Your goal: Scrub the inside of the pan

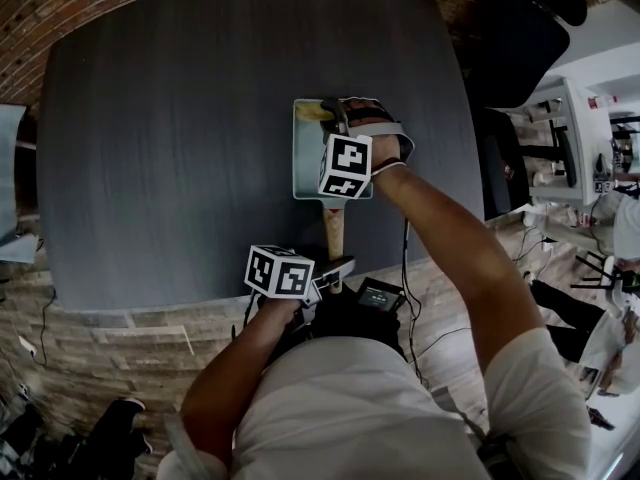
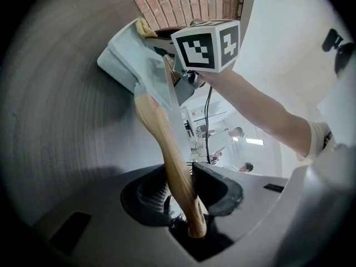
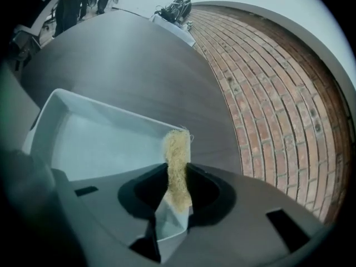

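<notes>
Left gripper: jaws clamped on the pale wooden handle, which runs straight ahead of them to the pan.
Right gripper: tilted downward, jaws pinching a yellowish fibrous scrub pad.
Pan: the square pale grey-blue pan lies just below and ahead of the right gripper, on the dark grey table.
Scrub pad: at the pan's far corner, against the rim; whether it presses I cannot tell.
Beyond the right gripper: red brick wall.

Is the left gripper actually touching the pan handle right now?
Touching. In the left gripper view, the left gripper has its jaws clamped on the wooden pan handle, no gap.
</notes>
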### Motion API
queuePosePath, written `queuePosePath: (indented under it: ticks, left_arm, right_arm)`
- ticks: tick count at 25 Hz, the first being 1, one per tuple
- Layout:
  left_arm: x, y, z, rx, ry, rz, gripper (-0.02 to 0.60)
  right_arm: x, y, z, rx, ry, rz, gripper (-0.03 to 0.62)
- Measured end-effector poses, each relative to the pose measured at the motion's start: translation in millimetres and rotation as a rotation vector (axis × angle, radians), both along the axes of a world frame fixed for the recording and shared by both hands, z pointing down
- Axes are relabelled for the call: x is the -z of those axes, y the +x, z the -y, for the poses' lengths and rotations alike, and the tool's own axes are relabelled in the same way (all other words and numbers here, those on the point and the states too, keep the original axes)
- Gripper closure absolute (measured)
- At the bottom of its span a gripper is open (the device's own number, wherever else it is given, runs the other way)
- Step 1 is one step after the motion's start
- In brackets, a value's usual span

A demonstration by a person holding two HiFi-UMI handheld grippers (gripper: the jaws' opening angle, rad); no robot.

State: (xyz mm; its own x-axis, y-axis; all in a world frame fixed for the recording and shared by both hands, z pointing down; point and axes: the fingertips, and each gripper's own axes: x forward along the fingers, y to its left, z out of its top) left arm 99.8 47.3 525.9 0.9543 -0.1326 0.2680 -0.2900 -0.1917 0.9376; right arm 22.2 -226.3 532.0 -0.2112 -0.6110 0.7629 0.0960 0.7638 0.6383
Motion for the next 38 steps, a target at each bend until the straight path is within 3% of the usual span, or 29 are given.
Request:
queuePosePath:
  ticks: [4,15,38]
  left_arm:
    - [0,-2,0,0.007,0.002,-0.002,0.449]
    - [1,-2,3,0.022,0.004,-0.005,0.449]
    - [-1,-4,4,0.024,0.001,0.001,0.449]
  right_arm:
    - [-7,0,-3,-0.019,-0.032,-0.025,0.493]
    - [-23,3,-9,-0.089,-0.259,-0.079,0.493]
    - [-24,14,-66,-0.107,-0.506,-0.098,0.496]
